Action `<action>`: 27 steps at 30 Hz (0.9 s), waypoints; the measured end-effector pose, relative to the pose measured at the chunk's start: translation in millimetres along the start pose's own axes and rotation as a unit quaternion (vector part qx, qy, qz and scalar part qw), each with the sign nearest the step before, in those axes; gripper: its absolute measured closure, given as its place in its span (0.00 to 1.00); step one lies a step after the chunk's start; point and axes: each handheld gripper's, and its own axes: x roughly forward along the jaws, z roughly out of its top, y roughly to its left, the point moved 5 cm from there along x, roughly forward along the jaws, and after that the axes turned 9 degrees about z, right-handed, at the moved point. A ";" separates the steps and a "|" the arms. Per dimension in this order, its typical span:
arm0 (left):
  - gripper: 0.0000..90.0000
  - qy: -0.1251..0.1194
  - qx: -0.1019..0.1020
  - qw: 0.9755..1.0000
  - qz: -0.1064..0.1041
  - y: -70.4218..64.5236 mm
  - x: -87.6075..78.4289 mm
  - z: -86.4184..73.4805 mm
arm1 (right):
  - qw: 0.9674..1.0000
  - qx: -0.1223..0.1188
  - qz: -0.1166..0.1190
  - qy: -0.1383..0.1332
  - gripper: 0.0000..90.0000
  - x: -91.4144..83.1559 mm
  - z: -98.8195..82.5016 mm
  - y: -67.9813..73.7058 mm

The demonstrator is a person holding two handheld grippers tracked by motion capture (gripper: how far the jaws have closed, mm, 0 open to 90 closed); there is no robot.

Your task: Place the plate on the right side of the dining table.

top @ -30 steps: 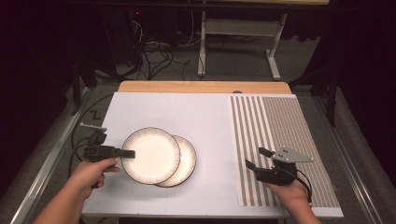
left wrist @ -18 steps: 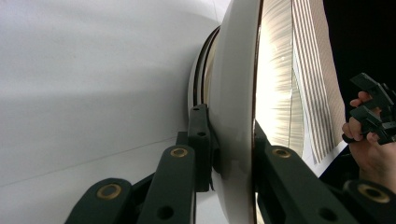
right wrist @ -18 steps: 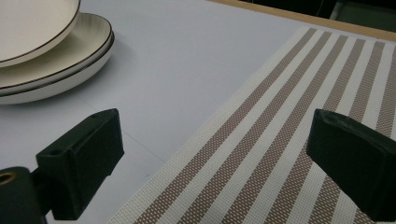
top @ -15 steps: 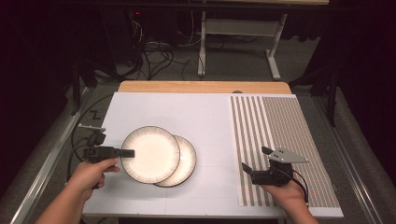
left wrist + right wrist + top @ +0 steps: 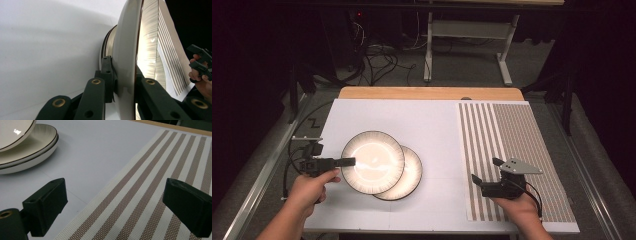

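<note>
Two cream plates with dark rims lie on the white table. The upper plate [image 5: 373, 161] is lifted and overlaps the lower plate [image 5: 408, 175] beneath it. My left gripper [image 5: 348, 161] is shut on the upper plate's left rim [image 5: 126, 62], one jaw under it and one over it. My right gripper [image 5: 484, 176] hovers open over the left edge of the striped placemat [image 5: 512, 150], with nothing between its jaws. In the right gripper view both plates [image 5: 22, 142] sit at the upper left and the placemat [image 5: 155, 182] runs under the jaws.
A wooden strip [image 5: 432, 93] borders the table's far edge. Beyond it are a metal stand [image 5: 467, 35] and cables [image 5: 382, 55] on the floor. Metal rails [image 5: 257, 185] run along the table's sides.
My right gripper has drawn back toward the table's near edge and slightly left. The left gripper and its plate have barely moved.
</note>
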 end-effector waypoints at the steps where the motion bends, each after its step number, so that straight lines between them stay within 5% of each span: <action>1: 0.90 -0.007 0.007 1.000 0.001 -1.0 -0.3 -0.3 | 1.000 0.000 0.000 0.000 0.08 0.2 -0.1 -0.1; 11: 0.90 -0.063 0.046 0.997 0.019 -11.4 1.6 -5.9 | 1.000 0.001 0.000 0.000 0.08 0.7 -0.7 -0.2; 24: 0.90 -0.116 0.086 0.989 0.030 -21.0 7.5 -14.9 | 1.000 0.004 0.002 0.000 0.08 1.2 -1.9 0.0; 27: 0.90 -0.138 0.096 0.985 0.033 -22.2 6.5 -18.5 | 1.000 0.002 0.003 -0.001 0.08 1.3 -2.0 0.7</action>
